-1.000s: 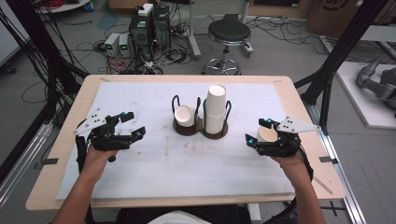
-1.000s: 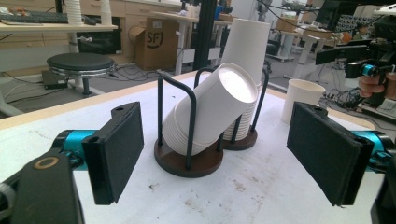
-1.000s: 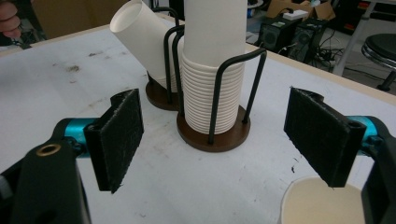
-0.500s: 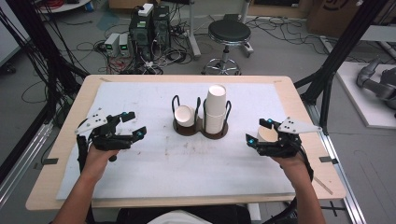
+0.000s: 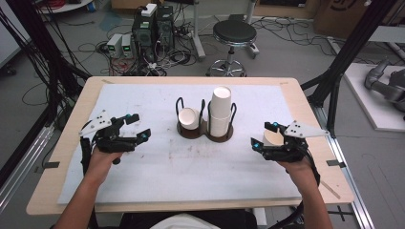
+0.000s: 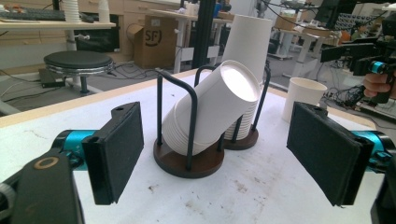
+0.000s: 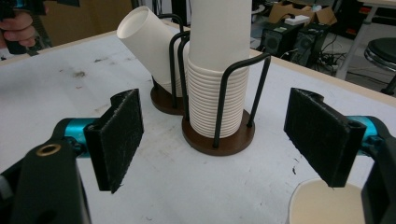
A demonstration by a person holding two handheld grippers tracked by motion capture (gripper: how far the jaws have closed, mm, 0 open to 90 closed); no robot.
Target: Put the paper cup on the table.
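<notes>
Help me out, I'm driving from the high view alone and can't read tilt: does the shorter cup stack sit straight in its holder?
Observer: No. The left gripper view shows the shorter stack tilted in its wire holder, its top leaning towards the tall stack.
Operator: And the loose cup by my right hand?
Observer: The loose cup stands mouth up and looks empty, just below one pad of the right gripper.
Operator: Is that gripper holding it?
Observer: No. Its jaws stand wide open, and the cup sits off to one side, not clamped.
</notes>
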